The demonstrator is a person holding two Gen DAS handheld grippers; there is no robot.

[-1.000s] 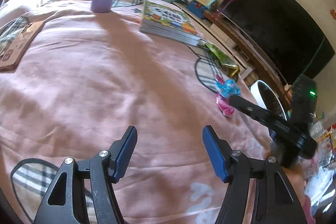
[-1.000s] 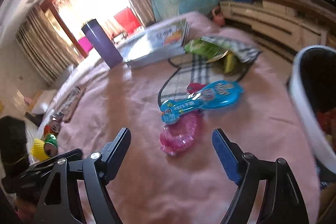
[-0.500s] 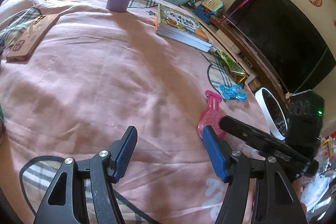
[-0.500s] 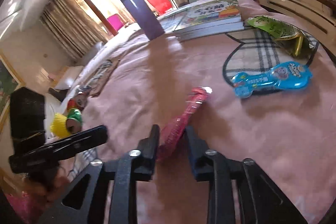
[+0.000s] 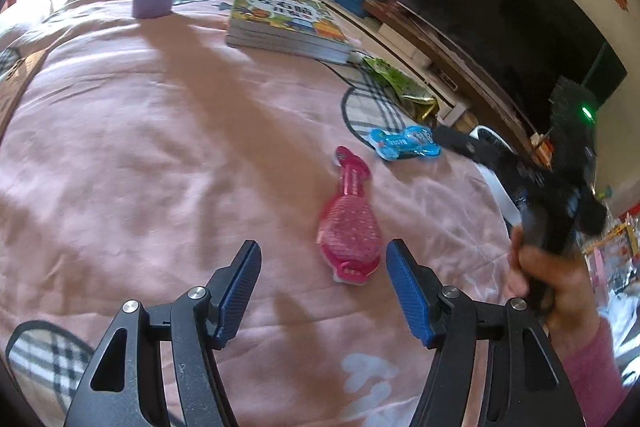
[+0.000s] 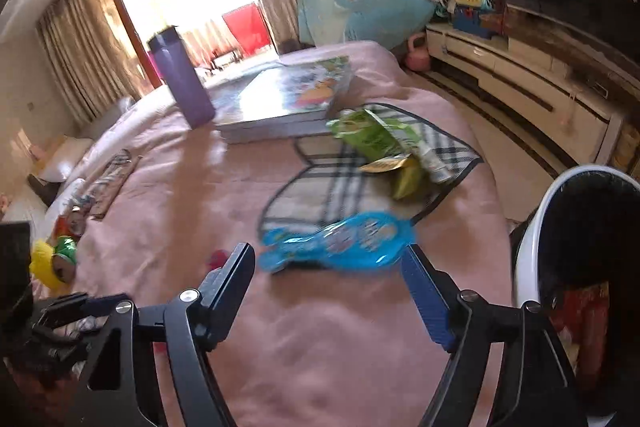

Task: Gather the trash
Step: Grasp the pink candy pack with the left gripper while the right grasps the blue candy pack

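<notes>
Left claw (image 5: 322, 281): hung released over the pink wrapper (image 5: 349, 235), which lay on the bed (image 5: 120, 147).
Right claw (image 6: 328, 281): jaws were opening, empty, blue wrapper (image 6: 340, 241) just ahead.
Bin (image 6: 532, 227): beside the bed.
Risk: I judged slick film could slip a shallow pinch.

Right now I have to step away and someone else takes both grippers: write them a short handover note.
Left gripper: open, empty, the pink wrapper lying on the pink bedspread just ahead of its tips.
Right gripper: jaws opening, nothing between them, aimed at the blue wrapper.
Green snack bag lies beyond, on the plaid patch near the books.
Bin stands off the bed's edge, right of the right gripper; something red is already inside.
Left to do: pink, blue and green pieces into the bin.
</notes>
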